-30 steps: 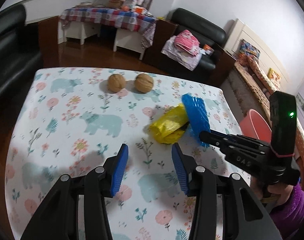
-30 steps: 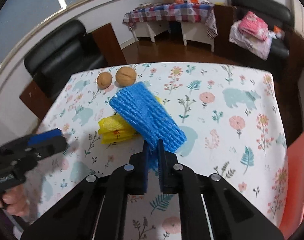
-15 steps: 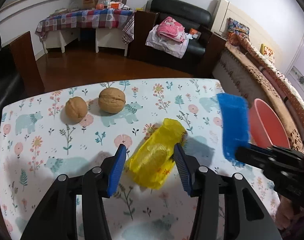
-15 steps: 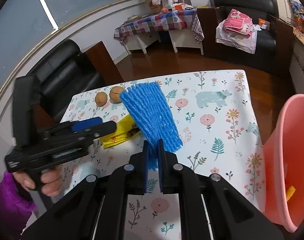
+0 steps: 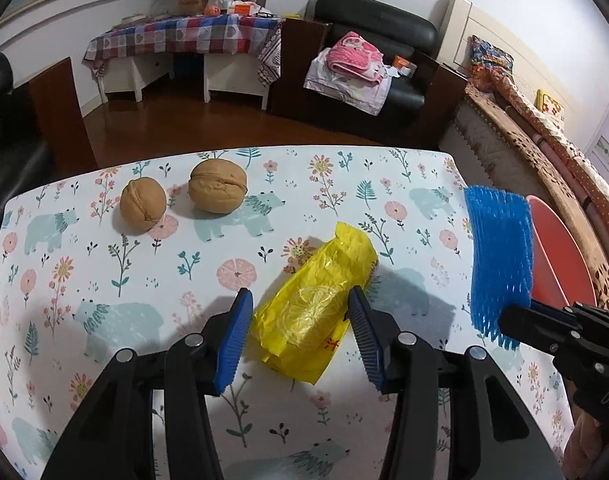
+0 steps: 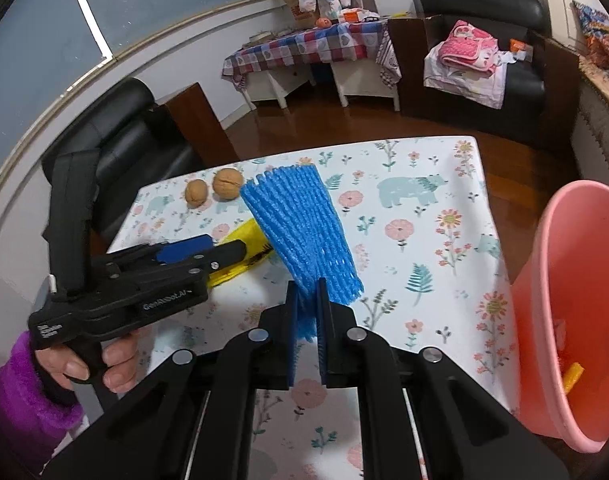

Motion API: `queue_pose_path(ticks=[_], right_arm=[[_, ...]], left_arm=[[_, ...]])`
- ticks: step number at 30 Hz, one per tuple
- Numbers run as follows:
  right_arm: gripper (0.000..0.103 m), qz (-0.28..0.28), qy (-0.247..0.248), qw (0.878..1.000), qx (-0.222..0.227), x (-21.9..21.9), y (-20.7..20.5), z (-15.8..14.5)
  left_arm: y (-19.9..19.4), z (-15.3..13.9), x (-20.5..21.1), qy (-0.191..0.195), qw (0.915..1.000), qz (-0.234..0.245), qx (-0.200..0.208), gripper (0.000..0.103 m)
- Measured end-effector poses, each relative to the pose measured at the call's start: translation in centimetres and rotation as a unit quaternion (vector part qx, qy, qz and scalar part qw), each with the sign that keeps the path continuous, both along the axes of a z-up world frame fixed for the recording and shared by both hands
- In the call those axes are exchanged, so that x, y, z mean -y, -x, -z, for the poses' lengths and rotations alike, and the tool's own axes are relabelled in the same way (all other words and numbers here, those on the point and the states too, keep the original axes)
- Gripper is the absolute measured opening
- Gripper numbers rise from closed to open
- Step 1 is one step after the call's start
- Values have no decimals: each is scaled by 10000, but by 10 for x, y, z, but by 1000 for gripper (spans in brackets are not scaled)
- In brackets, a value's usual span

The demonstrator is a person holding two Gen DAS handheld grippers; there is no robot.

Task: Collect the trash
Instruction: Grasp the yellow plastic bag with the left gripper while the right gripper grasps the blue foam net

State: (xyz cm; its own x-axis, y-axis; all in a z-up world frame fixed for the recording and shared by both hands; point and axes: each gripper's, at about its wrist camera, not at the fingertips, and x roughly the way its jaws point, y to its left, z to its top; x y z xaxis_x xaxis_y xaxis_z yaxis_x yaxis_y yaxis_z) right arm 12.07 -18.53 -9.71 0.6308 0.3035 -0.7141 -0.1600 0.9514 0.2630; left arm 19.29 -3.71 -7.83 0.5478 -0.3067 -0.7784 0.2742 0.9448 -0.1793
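In the left wrist view the left gripper (image 5: 300, 312) stands wide open at the bottom centre of the frame, its 2 blue-padded fingers (image 5: 236, 336) on either side of a crumpled yellow plastic bag (image 5: 316, 304) that lies on the flower-and-bear tablecloth (image 5: 104, 320). The jaws have just been opening, and the bag sits between them; whether the pads touch it I cannot tell, though they do not squeeze it. Above and left of the bag, in the upper left part of the cloth, 2 walnuts (image 5: 143, 210) sit side by side, well apart from the bag.

At the right edge of that frame the right gripper (image 5: 516, 320) comes in from the lower right, clamped on a blue foam net sleeve (image 5: 498, 256) that stands up from its tips. Behind the sleeve shows the rim of a pink bucket (image 5: 560, 256).

In the right wrist view the right gripper (image 6: 306, 312) is at bottom centre, its jaws nearly closed on the lower end of the blue foam net sleeve (image 6: 304, 232), which fans upward toward the centre of the frame. The pink bucket (image 6: 544, 280) fills the right edge, beside the table, with an orange scrap (image 6: 572, 376) inside. At the left a hand (image 6: 88, 364) in a purple sleeve (image 6: 20, 400) holds the left gripper (image 6: 220, 249) over the yellow plastic bag (image 6: 244, 236).
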Motion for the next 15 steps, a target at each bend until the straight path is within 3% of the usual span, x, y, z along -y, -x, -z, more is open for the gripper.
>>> queue_pose_path(ticks=[6, 15], right_arm=[[9, 223, 377, 9990, 19, 2, 6, 9], [9, 312, 660, 9973, 4, -2, 16, 19]], left_arm=[[8, 5, 6, -80, 9996, -253, 86, 49], [21, 7, 19, -367, 9986, -284, 241, 30]])
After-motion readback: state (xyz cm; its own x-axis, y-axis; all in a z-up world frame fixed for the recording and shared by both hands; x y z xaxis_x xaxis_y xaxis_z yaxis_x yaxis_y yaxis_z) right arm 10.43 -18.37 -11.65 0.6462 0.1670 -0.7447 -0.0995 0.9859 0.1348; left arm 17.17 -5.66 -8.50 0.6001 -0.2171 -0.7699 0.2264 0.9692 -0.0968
